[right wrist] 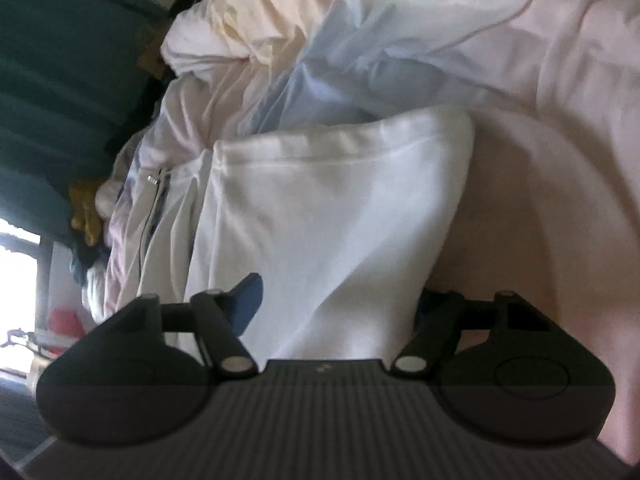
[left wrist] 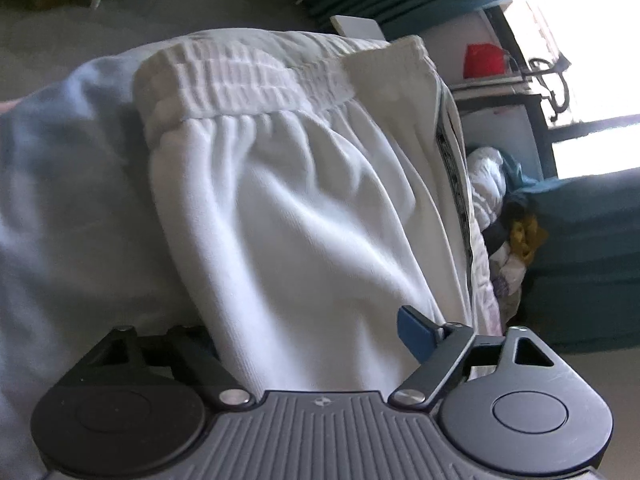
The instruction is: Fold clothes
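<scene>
White pants (left wrist: 288, 208) with an elastic waistband (left wrist: 248, 80) and a dark side stripe lie on the bed. In the left wrist view the cloth runs between the fingers of my left gripper (left wrist: 308, 340); the blue right pad (left wrist: 414, 332) shows and the left one is hidden under the cloth. The jaws stand wide, the cloth passing between them. In the right wrist view a hemmed end of the white pants (right wrist: 328, 216) passes between the fingers of my right gripper (right wrist: 336, 312), also wide, with one blue pad (right wrist: 250, 300) showing.
Light blue and pink bedding (left wrist: 72, 184) lies under the pants. A heap of crumpled clothes (right wrist: 280, 40) lies beyond them. Teal curtains (right wrist: 60, 100), a bright window (left wrist: 592, 80), a red bag (left wrist: 482, 60) on a shelf and a teal seat (left wrist: 588, 264) stand around.
</scene>
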### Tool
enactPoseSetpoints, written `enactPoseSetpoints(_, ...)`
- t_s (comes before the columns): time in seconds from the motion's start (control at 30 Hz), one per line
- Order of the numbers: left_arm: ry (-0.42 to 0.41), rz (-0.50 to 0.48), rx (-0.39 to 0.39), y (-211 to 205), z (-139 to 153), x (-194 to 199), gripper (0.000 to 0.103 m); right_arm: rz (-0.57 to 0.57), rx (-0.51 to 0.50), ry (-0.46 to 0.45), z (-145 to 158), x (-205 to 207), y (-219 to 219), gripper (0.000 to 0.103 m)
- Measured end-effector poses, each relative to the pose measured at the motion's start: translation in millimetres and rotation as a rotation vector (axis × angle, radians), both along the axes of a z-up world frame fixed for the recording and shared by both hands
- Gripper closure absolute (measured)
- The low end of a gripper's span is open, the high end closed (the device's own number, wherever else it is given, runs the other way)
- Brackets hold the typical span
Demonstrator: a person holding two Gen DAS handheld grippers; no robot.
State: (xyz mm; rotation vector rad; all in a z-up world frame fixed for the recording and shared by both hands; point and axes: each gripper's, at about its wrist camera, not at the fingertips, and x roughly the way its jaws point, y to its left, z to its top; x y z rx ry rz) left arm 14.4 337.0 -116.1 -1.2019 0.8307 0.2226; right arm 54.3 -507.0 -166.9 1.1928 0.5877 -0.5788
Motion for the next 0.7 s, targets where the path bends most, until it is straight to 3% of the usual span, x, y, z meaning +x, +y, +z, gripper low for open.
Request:
enactPoseSetpoints(0.13, -0.026, 0.041, -0.041, 2, -5, -4, 0.028, -0.005, -0.043, -0.036, 5, 5, 5, 0.078)
enactPoseSetpoints(0.23, -0.024, 0.043, -0.028, 1, -7, -2, 0.037, -0.012, -0.078, -0.088, 17, -1, 6, 0.091)
enactPoseSetpoints(0.33, 0.001, 0.053, -0.005, -1, -10, -1, 0.053, -0.019, -0.099, -0.141, 27, -3, 6, 0.097)
enactPoseSetpoints(0.47, 0.004, 0.071, -0.016, 4, -16, -1, 0.072, 0.005, -0.16, -0.209, 47, -8, 14, 0.097)
enactPoseSetpoints(0.53, -0.005, 0.079, -0.027, 6, -18, -3, 0.089, 0.019, -0.212, -0.225, 57, -6, 18, 0.097)
enactPoseSetpoints(0.6, -0.036, 0.092, -0.036, 8, -17, -7, 0.096, 0.023, -0.229, -0.242, 62, -7, 19, 0.097)
enactPoseSetpoints(0.7, -0.111, 0.119, -0.05, 7, -9, -16, 0.098, 0.012, -0.217, -0.259, 62, -12, 18, 0.097)
